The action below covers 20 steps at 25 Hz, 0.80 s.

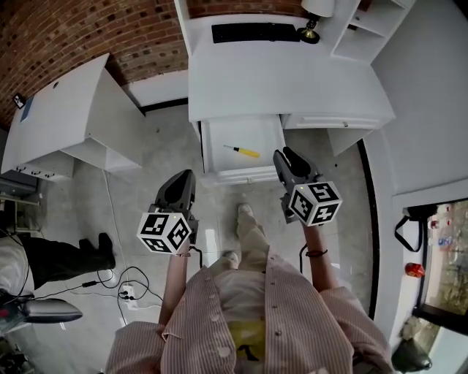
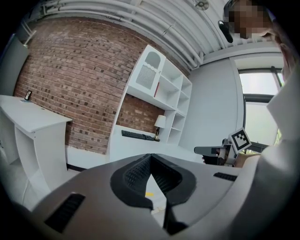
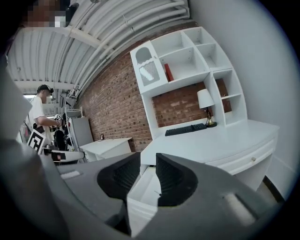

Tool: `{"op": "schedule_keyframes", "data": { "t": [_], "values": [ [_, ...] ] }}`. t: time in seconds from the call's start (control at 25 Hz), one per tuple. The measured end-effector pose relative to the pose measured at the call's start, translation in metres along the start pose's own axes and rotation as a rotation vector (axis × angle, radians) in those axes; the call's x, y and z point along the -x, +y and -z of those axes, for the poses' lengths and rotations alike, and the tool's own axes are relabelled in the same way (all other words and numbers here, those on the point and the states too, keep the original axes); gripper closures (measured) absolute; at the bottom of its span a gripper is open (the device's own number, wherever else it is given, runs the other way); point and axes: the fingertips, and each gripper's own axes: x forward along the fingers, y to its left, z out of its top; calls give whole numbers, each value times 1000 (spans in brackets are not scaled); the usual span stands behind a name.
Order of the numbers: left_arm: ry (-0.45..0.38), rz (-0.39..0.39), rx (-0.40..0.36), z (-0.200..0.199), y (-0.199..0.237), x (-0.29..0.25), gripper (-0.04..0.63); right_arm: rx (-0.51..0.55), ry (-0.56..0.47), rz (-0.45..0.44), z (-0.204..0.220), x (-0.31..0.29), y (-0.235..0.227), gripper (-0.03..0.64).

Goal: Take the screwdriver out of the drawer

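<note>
The screwdriver (image 1: 242, 151), with a yellow handle and a thin shaft, lies in the open white drawer (image 1: 212, 150) of the desk (image 1: 292, 80). My left gripper (image 1: 183, 182) hangs over the floor, left of and below the drawer front, shut with nothing in it. In the left gripper view its jaws (image 2: 151, 157) meet at the tips, and a bit of the yellow handle (image 2: 149, 193) shows below them. My right gripper (image 1: 287, 158) is open by a narrow gap at the drawer's right front corner. The right gripper view shows the drawer (image 3: 140, 190) between its pads (image 3: 171, 180).
A black keyboard (image 1: 256, 32) and a lamp (image 1: 313, 22) sit on the desk, under white shelves (image 3: 187, 61). A second white desk (image 1: 66, 117) stands at the left. Cables and a power strip (image 1: 128, 292) lie on the floor near someone's leg (image 1: 51, 256).
</note>
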Motion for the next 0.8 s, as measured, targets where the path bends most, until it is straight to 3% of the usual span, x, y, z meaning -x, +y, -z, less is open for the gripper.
{"op": "schedule_keyframes", "data": {
  "t": [0.36,0.8],
  "values": [
    [75,-23,77,12,19,-77,597,47,178,-144,14,-78,-33,520],
    [183,-60,113,39,38,-143,597,177,432,-294,58,-148,-59,520]
  ]
}}
